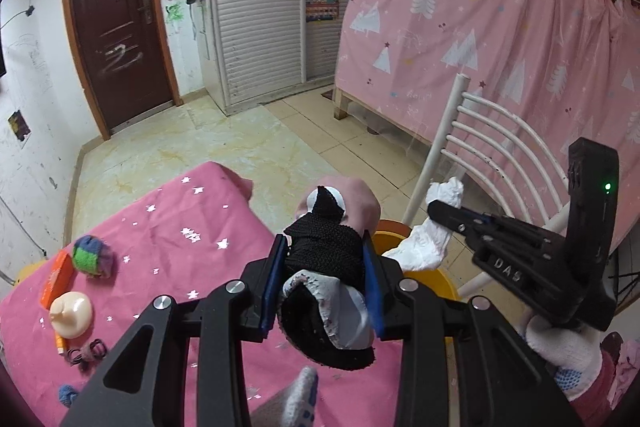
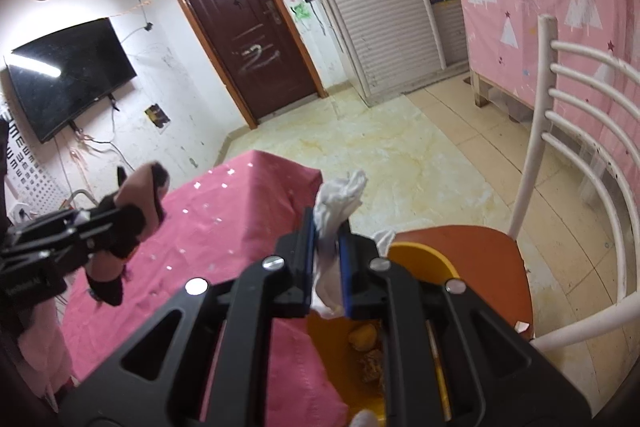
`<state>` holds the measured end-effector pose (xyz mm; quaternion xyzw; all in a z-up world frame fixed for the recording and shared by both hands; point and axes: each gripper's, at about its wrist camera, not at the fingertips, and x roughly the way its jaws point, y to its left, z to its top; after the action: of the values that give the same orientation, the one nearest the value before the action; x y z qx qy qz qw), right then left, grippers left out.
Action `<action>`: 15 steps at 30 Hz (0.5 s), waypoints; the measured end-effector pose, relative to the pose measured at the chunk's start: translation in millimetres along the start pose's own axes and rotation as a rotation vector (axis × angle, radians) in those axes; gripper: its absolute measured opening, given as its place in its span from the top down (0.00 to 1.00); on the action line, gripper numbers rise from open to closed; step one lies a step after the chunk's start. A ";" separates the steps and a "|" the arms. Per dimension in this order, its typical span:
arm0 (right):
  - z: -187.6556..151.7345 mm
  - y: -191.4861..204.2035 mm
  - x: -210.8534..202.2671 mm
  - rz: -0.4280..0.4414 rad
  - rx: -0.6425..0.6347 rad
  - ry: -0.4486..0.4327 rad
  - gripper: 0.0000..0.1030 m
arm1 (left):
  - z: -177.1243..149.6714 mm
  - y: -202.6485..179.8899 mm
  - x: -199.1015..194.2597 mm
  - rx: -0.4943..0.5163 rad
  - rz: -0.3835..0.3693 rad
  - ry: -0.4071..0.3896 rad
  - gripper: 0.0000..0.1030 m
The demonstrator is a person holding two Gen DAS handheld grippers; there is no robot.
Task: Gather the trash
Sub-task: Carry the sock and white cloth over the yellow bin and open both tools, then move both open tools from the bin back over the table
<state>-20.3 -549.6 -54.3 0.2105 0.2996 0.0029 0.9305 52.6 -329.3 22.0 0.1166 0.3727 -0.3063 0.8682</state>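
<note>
White crumpled tissue (image 2: pixel 338 203) sits clamped between the blue pads of my right gripper (image 2: pixel 326 251), jaws fully closed on it, with the loose end sticking up past the fingertips. In the left wrist view the same tissue (image 1: pixel 428 243) hangs just above the rim of the yellow bin (image 1: pixel 436 277). My left gripper (image 1: pixel 325 269) is closed partway on a black, white and pink sock (image 1: pixel 326 255), which bulges out in front of and behind the pads.

Both loads are beside the bin, which stands on an orange chair seat (image 2: pixel 480 251) at the corner of the table. In the right wrist view the yellow bin (image 2: pixel 420 255) already holds a few brownish lumps at its bottom; I cannot tell what they are.

Status, as I judge it: two items are picked up and carried to the drop point, but neither is released yet. Next step is to centre each gripper over the opening and let go.

Remaining on the pink tablecloth (image 1: pixel 180 227): a multicoloured cloth ball (image 1: pixel 93 255), an orange box (image 1: pixel 56 277), a cream-coloured round object (image 1: pixel 72 313), dark hair ties (image 1: pixel 86 351) and a small blue scrap (image 1: pixel 68 395). Which of these count as trash I cannot determine, so the task appears roughly mid-way at best
</note>
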 end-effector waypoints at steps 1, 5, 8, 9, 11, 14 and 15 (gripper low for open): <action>-2.1 -5.5 2.5 -0.004 0.010 0.008 0.90 | 1.9 -4.9 5.5 0.004 -0.005 0.007 0.73; -8.1 -16.6 9.5 -0.005 0.029 0.031 0.90 | 6.2 -14.0 22.3 -0.009 -0.039 0.039 0.73; -11.9 -23.5 14.3 -0.004 0.034 0.051 0.86 | 10.3 -21.1 36.6 -0.023 -0.052 0.058 0.73; -12.6 -24.9 15.8 -0.002 0.037 0.056 0.79 | 11.2 -21.9 42.1 -0.031 -0.055 0.067 0.70; -15.1 -29.7 18.1 -0.002 0.046 0.064 0.62 | 13.3 -23.8 51.4 -0.040 -0.055 0.082 0.66; -17.9 -35.7 19.7 -0.010 0.056 0.068 0.55 | 15.9 -27.8 60.2 -0.049 -0.051 0.088 0.54; -18.5 -36.3 20.4 -0.010 0.056 0.071 0.55 | 15.4 -28.4 61.2 -0.050 -0.049 0.088 0.52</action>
<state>-18.3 -572.7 -93.5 0.2350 0.3333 -0.0027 0.9131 76.7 -385.5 -10.5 0.0990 0.4210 -0.3124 0.8458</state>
